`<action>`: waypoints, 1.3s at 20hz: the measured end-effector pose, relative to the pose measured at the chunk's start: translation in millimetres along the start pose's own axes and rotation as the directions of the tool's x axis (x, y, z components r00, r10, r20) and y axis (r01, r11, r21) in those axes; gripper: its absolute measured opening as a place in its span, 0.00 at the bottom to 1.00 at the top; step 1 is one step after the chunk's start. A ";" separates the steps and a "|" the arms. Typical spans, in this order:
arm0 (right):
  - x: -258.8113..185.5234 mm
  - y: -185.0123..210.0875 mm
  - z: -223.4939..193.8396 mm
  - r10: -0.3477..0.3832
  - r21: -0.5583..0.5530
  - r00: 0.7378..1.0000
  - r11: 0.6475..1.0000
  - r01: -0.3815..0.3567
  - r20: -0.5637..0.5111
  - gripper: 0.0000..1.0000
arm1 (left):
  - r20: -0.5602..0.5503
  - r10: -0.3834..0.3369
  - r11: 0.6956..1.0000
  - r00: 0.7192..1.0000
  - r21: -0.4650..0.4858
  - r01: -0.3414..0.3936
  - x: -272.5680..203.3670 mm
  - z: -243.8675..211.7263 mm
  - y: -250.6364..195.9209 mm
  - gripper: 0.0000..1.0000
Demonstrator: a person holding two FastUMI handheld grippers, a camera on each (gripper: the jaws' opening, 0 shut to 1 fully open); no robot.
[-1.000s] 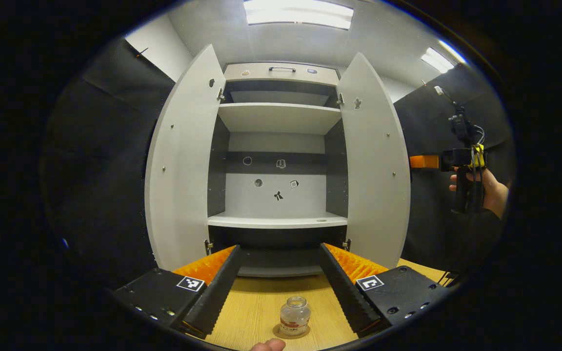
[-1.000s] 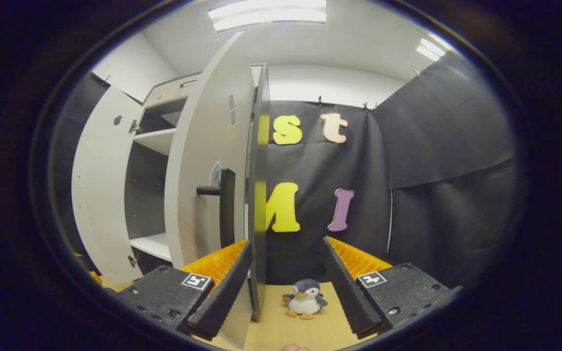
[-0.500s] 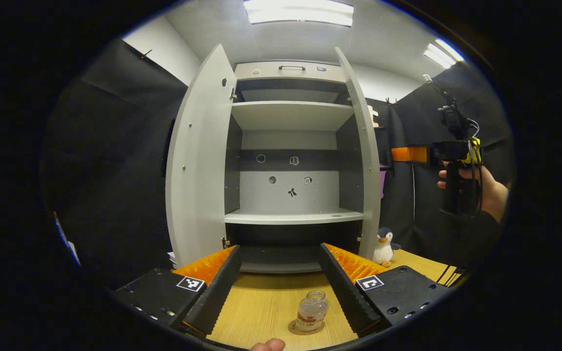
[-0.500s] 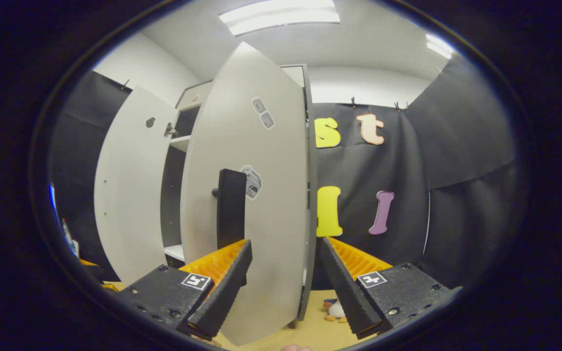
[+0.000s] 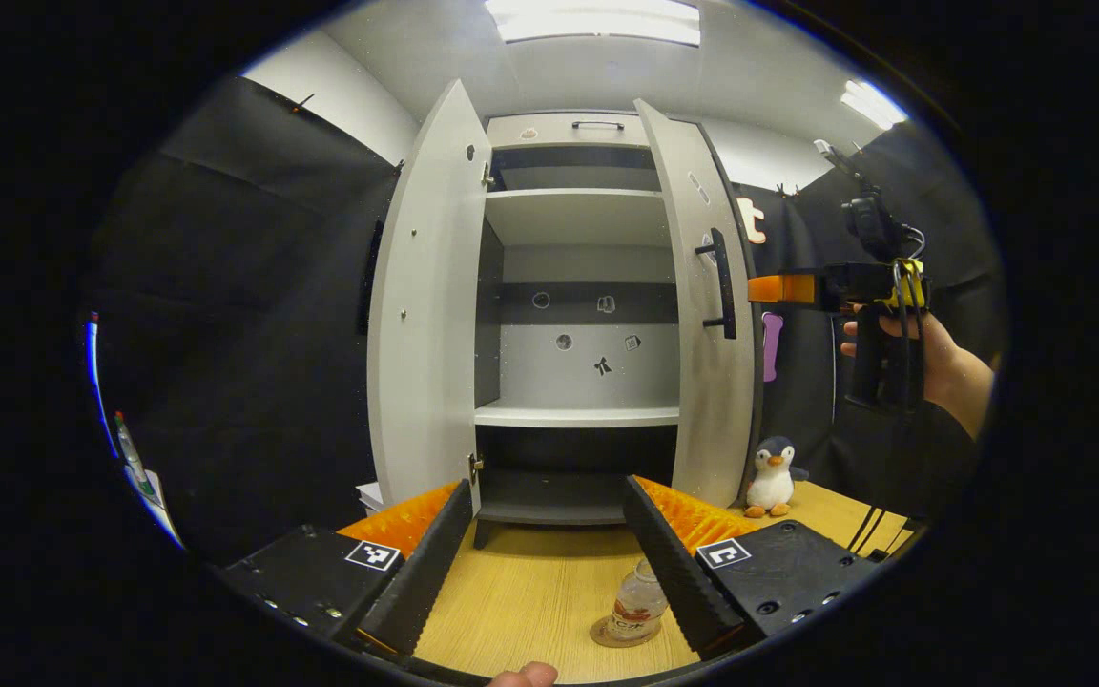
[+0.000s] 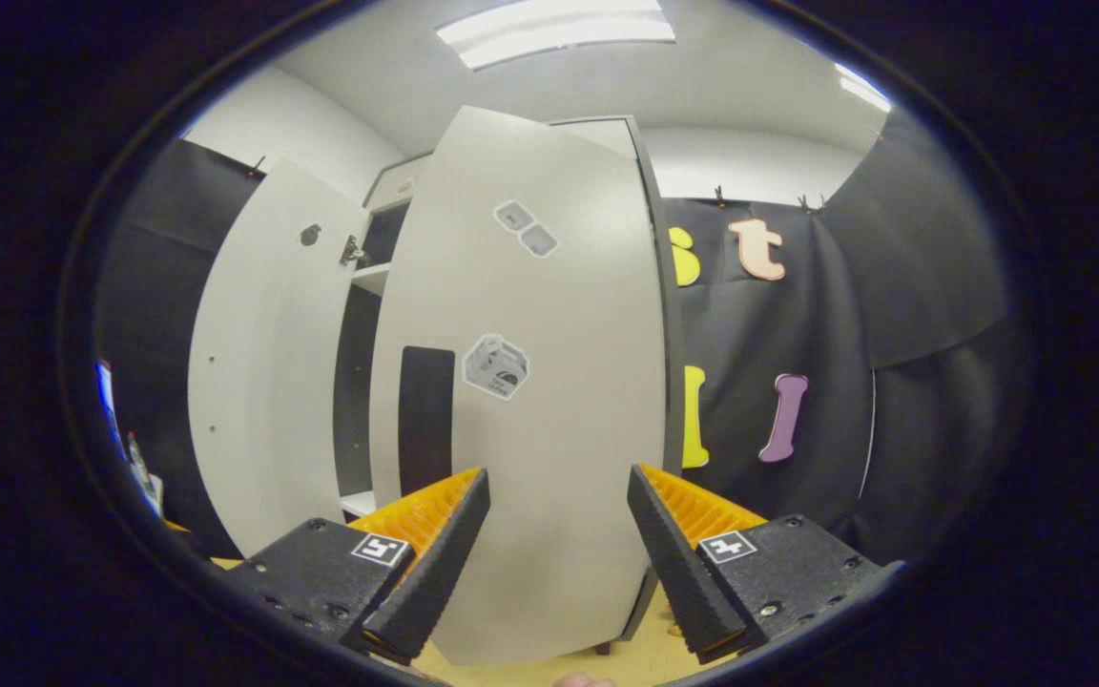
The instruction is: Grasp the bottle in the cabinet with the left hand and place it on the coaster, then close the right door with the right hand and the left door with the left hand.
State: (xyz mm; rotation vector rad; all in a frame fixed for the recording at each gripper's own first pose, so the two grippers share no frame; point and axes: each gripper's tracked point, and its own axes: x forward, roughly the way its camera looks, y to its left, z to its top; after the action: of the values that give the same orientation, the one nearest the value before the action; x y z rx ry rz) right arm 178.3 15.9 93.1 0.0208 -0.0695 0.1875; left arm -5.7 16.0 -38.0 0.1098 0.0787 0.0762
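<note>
1. Both pairs of jaws stand spread with nothing between them: your left gripper [image 5: 545,553] hangs over the table [image 5: 530,592], and your right gripper [image 6: 554,544] faces the outer face of the right door [image 6: 549,382], close in front of its fingertips. Whether those tips touch the panel, I cannot tell.
2. Your bottle [image 5: 637,611] already stands on the coaster [image 5: 621,634], just inside the left gripper's right finger and near its base. Swing that gripper toward the left door [image 5: 425,305] carelessly and the finger could clip the bottle and knock it off the coaster, so lift clear first.
3. That right door is part closed and well short of the cabinet [image 5: 573,315] front. Push off-centre, or near the hinge side, and your spread fingers may skate across the smooth panel instead of driving it.
4. Its handle [image 6: 425,420] sits just ahead of the right gripper's left finger; a finger slipping behind it could catch and drag the door back open.
5. A hard shove could make the door bounce off the frame and come to rest ajar.
6. Your left door stands wide open, beyond the left gripper's left finger; start it too early and the two doors may meet out of order.
</note>
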 end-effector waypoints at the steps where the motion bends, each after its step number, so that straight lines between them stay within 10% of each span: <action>1: -3.9 -0.9 -1.2 -0.002 -0.005 1.000 1.000 0.002 -0.004 0.95 | -0.002 -0.002 1.000 1.000 -0.002 0.002 2.1 0.7 1.2 0.97; 18: -163.7 0.9 -105.9 -0.066 0.097 0.988 0.992 0.080 -0.139 0.96 | -0.030 -0.142 0.986 0.989 -0.096 0.138 0.1 9.9 -46.9 0.96; 26: -185.3 -4.4 -125.2 -0.071 0.107 0.982 0.990 0.090 -0.177 0.96 | 0.086 0.067 0.986 0.994 -0.161 -0.053 14.1 89.5 58.8 0.96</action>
State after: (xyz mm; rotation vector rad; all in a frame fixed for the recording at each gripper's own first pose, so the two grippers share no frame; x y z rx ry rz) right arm 5.9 -19.3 -45.0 0.1212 0.1153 0.1113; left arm 11.5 65.9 56.2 -0.0433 -0.0223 0.1371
